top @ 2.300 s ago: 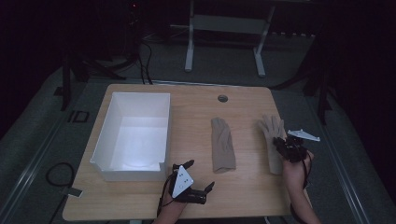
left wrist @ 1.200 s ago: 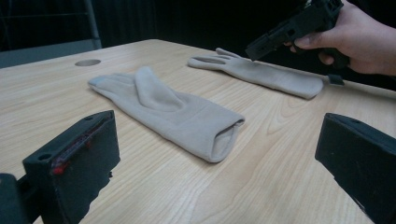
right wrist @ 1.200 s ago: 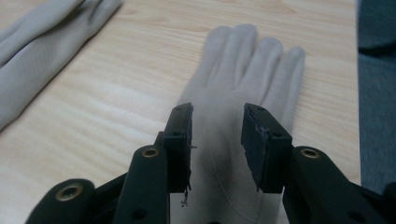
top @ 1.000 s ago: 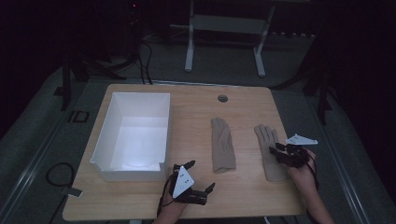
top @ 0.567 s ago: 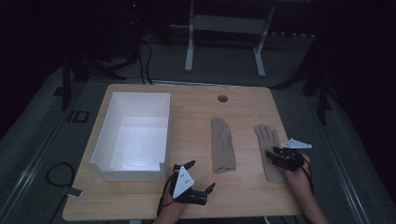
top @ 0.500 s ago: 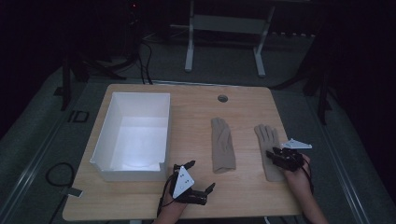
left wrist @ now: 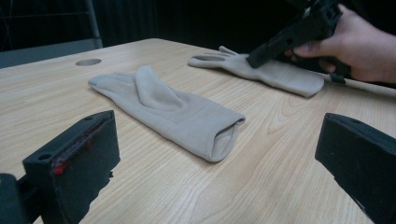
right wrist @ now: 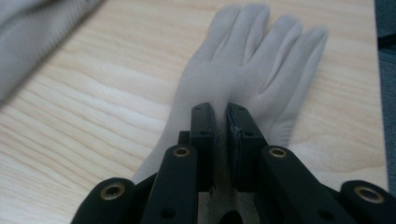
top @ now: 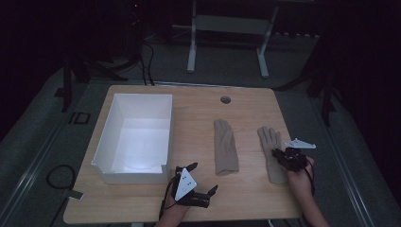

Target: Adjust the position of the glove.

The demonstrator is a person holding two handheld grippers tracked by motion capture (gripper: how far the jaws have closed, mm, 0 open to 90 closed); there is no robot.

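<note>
My right gripper [right wrist: 220, 116] had just pinched shut on the right-hand beige glove [right wrist: 243, 70]; my left gripper [top: 198, 182] stood wide open, empty.

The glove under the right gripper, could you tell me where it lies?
In the high view the glove lies flat near the table's right edge, right of the other glove, pinched by the right gripper.

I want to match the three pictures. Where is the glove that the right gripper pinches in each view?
High view: the pinched glove lies at right on the table, fingers pointing away, the right gripper on it.
Left gripper view: upper right, behind the other glove, under the right gripper.
Right gripper view: centre, fingers up, fabric between the shut jaws.
Shared landmark: the other glove.
</note>
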